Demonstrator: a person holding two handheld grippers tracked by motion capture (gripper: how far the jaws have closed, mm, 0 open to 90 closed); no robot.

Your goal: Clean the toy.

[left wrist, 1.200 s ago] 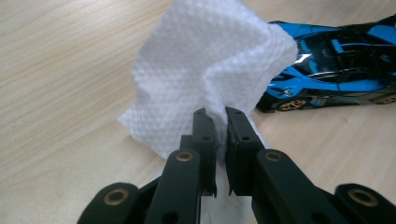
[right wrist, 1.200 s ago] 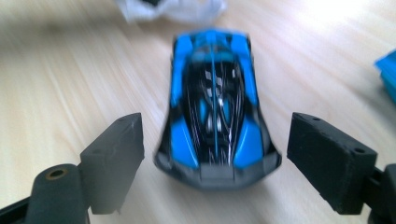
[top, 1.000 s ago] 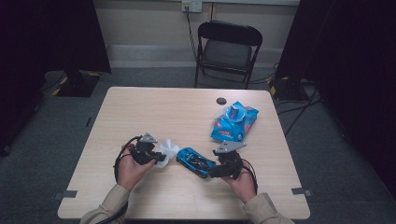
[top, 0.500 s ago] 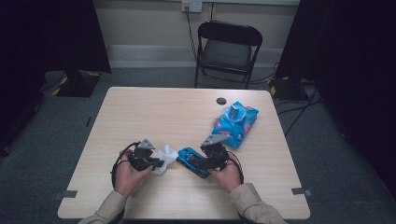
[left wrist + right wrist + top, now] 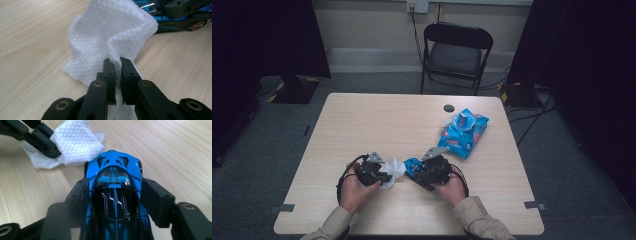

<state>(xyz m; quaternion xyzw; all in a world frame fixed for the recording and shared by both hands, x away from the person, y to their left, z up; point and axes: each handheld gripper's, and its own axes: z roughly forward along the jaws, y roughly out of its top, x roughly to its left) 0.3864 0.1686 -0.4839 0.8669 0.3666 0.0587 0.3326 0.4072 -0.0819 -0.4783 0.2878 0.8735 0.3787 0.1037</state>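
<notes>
**Blue toy car clamped, white wipe ready beside it**

Glossy blue plastic sits between the pads of my right hand-held gripper (image 5: 113,202): the toy car (image 5: 113,185) rests on the worktop (image 5: 377,125) near my edge, and the jaws, which have just been closing, now press on its flanks from both sides. The shell looks hard, light and slick, so I judge the mid-body, where the sides run nearly parallel, the safest place to hold; the thin fins and nose seem fragile and best left alone.

My left hand-held gripper (image 5: 116,61) is clenched on a fold of the white wipe (image 5: 110,32), which lies just beside the car's nose. The wipe is soft and limp; pinched at one edge it droops, so I expect to drag it across the bodywork rather than push it.

Farther off lies the blue wipe packet (image 5: 463,132), well apart from both.
</notes>
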